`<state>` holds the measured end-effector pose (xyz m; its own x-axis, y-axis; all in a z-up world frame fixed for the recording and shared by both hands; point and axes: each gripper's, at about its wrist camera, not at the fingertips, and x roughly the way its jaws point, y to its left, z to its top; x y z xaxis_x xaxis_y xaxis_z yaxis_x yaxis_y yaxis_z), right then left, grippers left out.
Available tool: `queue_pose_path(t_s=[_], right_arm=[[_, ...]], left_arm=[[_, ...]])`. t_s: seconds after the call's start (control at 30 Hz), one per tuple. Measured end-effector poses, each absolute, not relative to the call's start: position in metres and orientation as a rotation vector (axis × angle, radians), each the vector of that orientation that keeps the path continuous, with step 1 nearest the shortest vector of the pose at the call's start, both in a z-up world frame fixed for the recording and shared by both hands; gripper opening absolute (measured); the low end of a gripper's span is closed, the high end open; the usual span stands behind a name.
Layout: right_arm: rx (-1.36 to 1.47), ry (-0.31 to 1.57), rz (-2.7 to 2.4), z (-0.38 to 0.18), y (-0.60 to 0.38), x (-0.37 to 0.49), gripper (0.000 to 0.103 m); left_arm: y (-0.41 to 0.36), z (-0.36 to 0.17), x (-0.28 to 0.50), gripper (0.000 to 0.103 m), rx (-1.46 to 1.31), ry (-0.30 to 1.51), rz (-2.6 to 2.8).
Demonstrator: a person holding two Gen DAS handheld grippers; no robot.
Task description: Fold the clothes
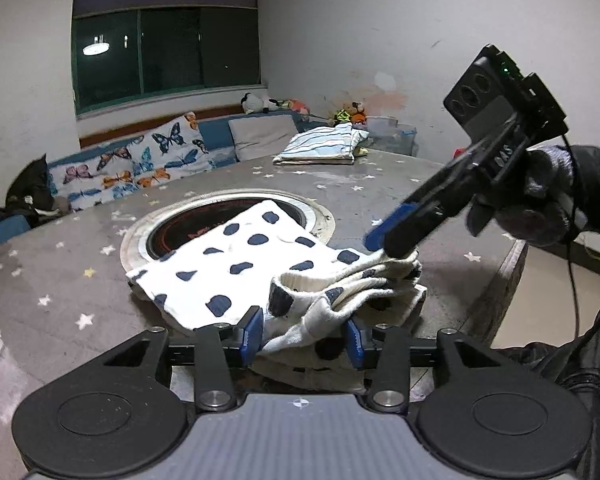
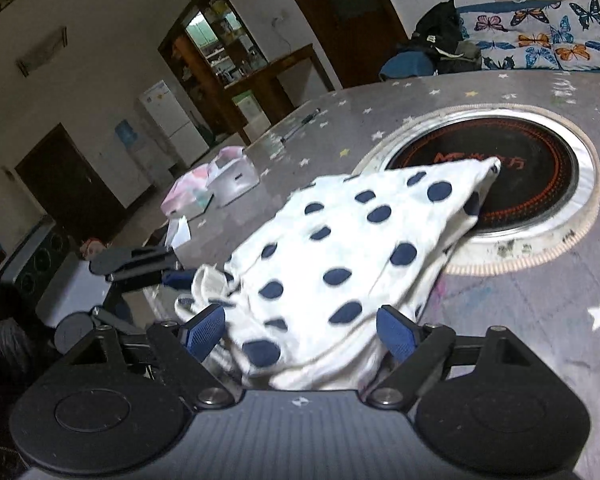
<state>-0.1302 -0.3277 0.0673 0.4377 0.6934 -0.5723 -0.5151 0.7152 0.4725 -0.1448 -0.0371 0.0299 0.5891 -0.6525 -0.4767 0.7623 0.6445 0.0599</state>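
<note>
The spotted garment (image 2: 340,264) hides part of the burner (image 2: 532,184).

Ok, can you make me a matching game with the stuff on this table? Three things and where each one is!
Things:
1. spotted cloth
2. striped folded pile
3. butterfly cushion

Places:
A. behind the table, below the window
B. far side of the table
C. near edge, partly over the round burner

Pairs: 1-C, 2-B, 3-A
</note>
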Motion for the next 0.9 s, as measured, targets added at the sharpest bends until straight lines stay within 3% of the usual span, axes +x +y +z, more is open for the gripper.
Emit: queue_pose_path(t_s=[0.4, 0.6, 0.73, 0.8, 0.9], right_arm=[[0.399, 0.955, 0.793, 0.060, -0.341, -0.147, 0.078], [0.506, 0.975, 0.803, 0.058, -0.342, -0.142, 0.074], [0.570, 1.003, 0.788, 0.052, -0.340, -0.134, 0.072], [0.595, 1.020, 0.768, 0.050, -0.339, -0.130, 0.066], [0.611, 1.035, 0.741, 0.049, -0.339, -0.126, 0.043]], left_arm=[[-0.046, 0.030, -0.164, 0.055, 0.411, 0.373, -0.823], [-0.050, 0.027, -0.169, 0.054, 0.455, 0.347, -0.834], [-0.050, 0.026, -0.170, 0.046, 0.462, 0.334, -0.831], [-0.050, 0.027, -0.170, 0.040, 0.456, 0.328, -0.826], [-0.048, 0.031, -0.169, 0.036, 0.443, 0.311, -0.825]])
